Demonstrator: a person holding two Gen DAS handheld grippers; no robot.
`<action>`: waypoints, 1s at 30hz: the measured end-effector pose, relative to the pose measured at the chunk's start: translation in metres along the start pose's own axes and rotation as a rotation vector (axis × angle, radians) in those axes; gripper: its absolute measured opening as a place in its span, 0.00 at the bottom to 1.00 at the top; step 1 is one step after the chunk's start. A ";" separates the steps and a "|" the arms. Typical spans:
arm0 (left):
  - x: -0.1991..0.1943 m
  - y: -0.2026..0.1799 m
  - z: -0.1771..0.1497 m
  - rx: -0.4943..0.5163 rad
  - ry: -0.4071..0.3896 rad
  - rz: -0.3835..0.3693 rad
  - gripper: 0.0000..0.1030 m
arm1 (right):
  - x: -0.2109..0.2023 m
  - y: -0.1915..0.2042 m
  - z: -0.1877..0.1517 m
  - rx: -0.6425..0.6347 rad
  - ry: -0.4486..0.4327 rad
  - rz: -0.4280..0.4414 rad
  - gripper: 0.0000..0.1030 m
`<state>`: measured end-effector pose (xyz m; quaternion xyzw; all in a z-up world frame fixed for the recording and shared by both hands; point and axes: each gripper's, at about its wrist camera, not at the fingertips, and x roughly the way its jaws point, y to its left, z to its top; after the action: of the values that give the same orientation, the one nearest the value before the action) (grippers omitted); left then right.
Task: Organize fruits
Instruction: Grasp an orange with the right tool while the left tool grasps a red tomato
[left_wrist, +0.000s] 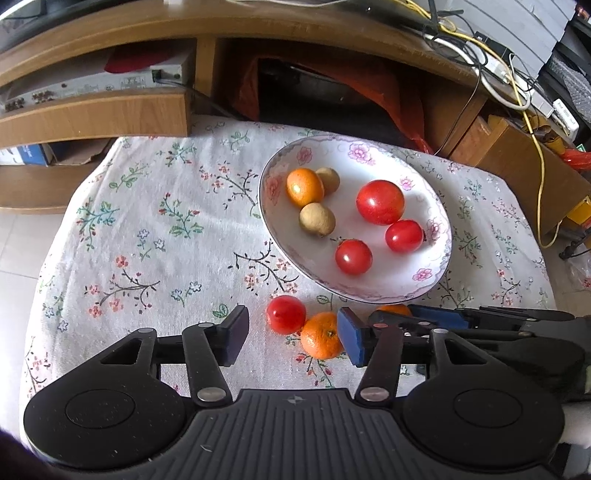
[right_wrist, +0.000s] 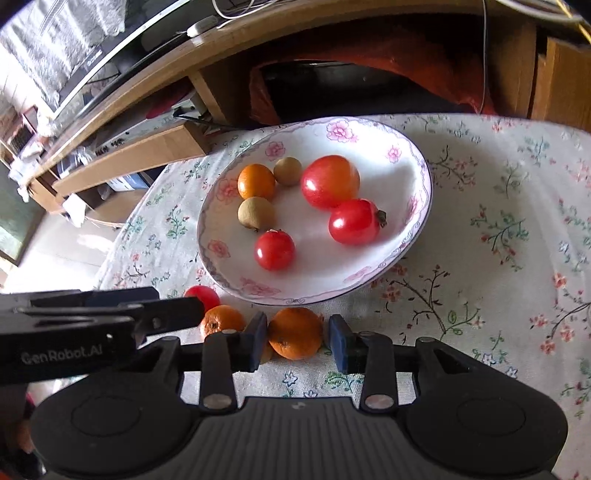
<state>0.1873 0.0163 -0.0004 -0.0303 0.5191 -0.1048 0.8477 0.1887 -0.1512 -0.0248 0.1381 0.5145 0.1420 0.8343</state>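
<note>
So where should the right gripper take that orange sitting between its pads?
Grip the orange across its widest middle, coming down from above. It is round, rests on the cloth, and the right gripper has an open pad on each side.

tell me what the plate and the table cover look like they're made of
Plate: probably glazed ceramic or porcelain; it is glossy white with printed pink flowers and a thin dark rim line.
Table cover: looks like woven cotton-type cloth; it is matte, slightly wrinkled, with a floral print and soft draping edges.
</note>
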 end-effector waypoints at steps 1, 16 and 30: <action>0.002 0.000 0.000 0.000 0.003 0.003 0.59 | 0.000 -0.002 0.000 0.010 0.003 0.017 0.24; 0.023 0.016 0.005 -0.071 0.021 0.010 0.51 | -0.013 -0.013 -0.004 0.011 -0.016 -0.034 0.22; 0.012 0.007 -0.005 -0.016 0.023 0.061 0.33 | -0.028 -0.007 -0.012 -0.035 -0.024 -0.079 0.22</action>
<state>0.1894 0.0211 -0.0146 -0.0200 0.5305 -0.0751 0.8441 0.1668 -0.1671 -0.0093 0.1048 0.5068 0.1164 0.8477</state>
